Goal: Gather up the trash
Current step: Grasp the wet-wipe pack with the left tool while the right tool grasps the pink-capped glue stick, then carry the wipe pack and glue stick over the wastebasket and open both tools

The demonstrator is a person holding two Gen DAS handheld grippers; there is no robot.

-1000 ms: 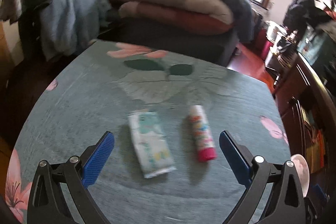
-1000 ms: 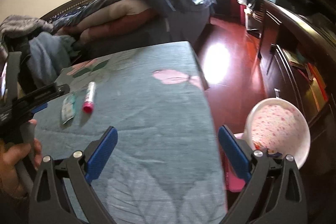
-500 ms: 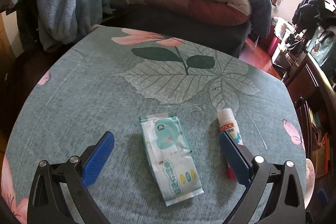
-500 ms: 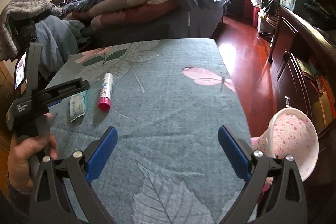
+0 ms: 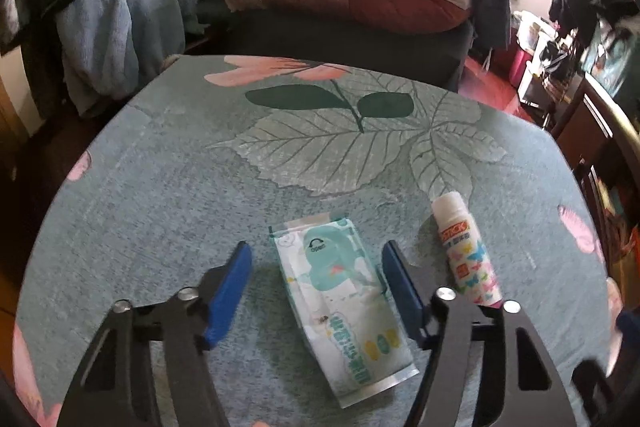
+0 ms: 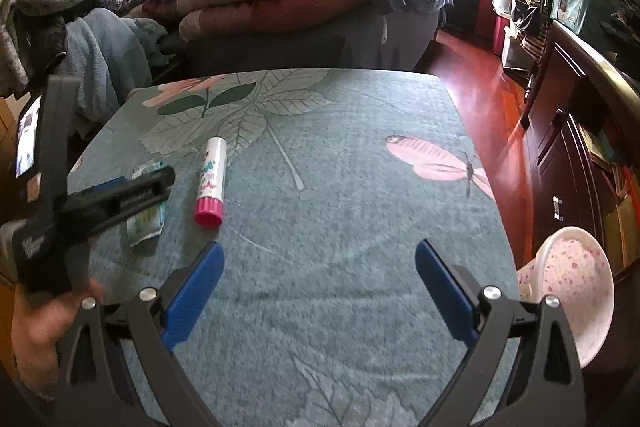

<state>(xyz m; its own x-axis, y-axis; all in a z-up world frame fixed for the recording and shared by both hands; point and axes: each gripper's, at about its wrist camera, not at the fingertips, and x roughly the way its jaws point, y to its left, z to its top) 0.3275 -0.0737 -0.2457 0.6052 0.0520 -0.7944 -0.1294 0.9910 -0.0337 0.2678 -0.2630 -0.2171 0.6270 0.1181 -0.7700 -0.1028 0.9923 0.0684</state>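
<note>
Closing on the wipes packet (image 5: 344,303), flat on the desk (image 5: 160,187) close to its near edge, left of centre, long side running away toward the far edge. Bracketed now by the left claw (image 5: 316,253), half-clenched and grasping nothing yet. Far narrower than half a second ago, when spread wide enough to span packet and neighbour together. Touching or all but touching the packet's right edge with the right-hand pad; cannot tell which. Still apart from the packet's left edge with the other pad, a strip of bare cloth between.

Leaves the glue stick (image 5: 468,251) outside the pinch, just beside the packet toward the desk's right edge, pink cap pointing at the near edge, not touching the packet. Suggests one item per trip, packet first.

Judged from here: needs a little more squeeze, then a lift. Looks thin and floppy, so likely to sag or slide out if caught only along its edges.

No real change at the right claw (image 6: 320,249): released, spread wide, empty, hovering above bare cloth toward the near right corner, well apart from both items.

Past the desk's right edge, lower down, shows a pink-spotted bin (image 6: 576,291), presumably the place to drop the packet once lifted. Glue stick to follow, probably.
</note>
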